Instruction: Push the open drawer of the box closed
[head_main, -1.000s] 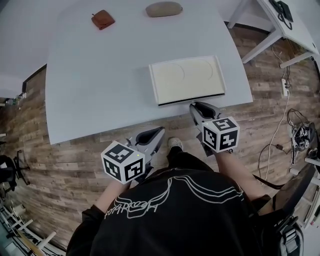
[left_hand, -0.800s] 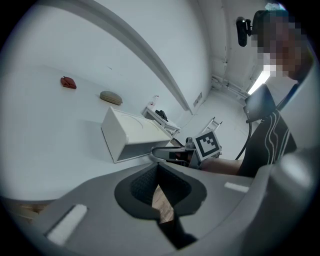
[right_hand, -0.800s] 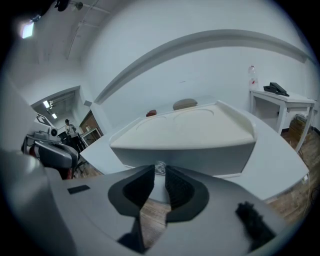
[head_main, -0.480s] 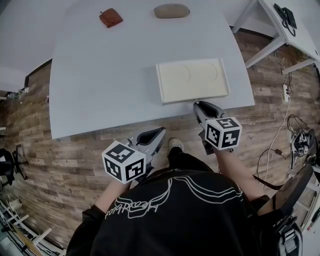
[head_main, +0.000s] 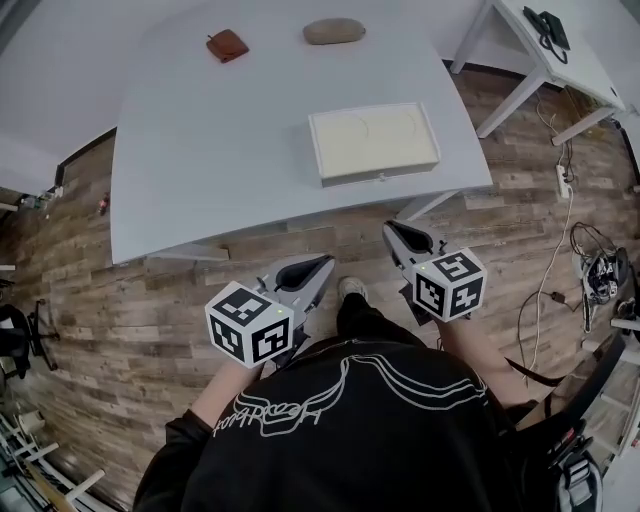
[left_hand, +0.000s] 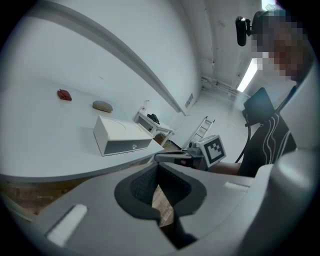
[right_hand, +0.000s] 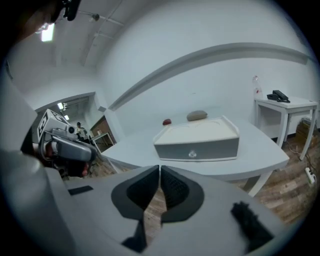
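The cream box (head_main: 372, 142) lies on the white table (head_main: 200, 150) near its front edge. Its drawer front (head_main: 380, 177) sits flush with the body; a small knob (right_hand: 192, 154) shows in the middle of it. My right gripper (head_main: 390, 228) hangs over the floor just short of the table edge, jaws shut and empty, pointing at the drawer front (right_hand: 197, 148). Lower and to the left, my left gripper (head_main: 322, 262) is also shut on nothing, off the table. From the left gripper view the box (left_hand: 122, 136) is seen to the left, and the right gripper (left_hand: 172, 157) ahead.
At the table's far side lie a red-brown pouch (head_main: 227, 45) and a grey-brown stone-like lump (head_main: 334, 31). A white side table (head_main: 530, 45) stands to the right, with cables (head_main: 600, 270) on the wooden floor beyond it.
The dark gap along the box's front has gone; the drawer front is now flush. My right gripper has drawn back from the box to below the table edge. The left gripper stayed put.
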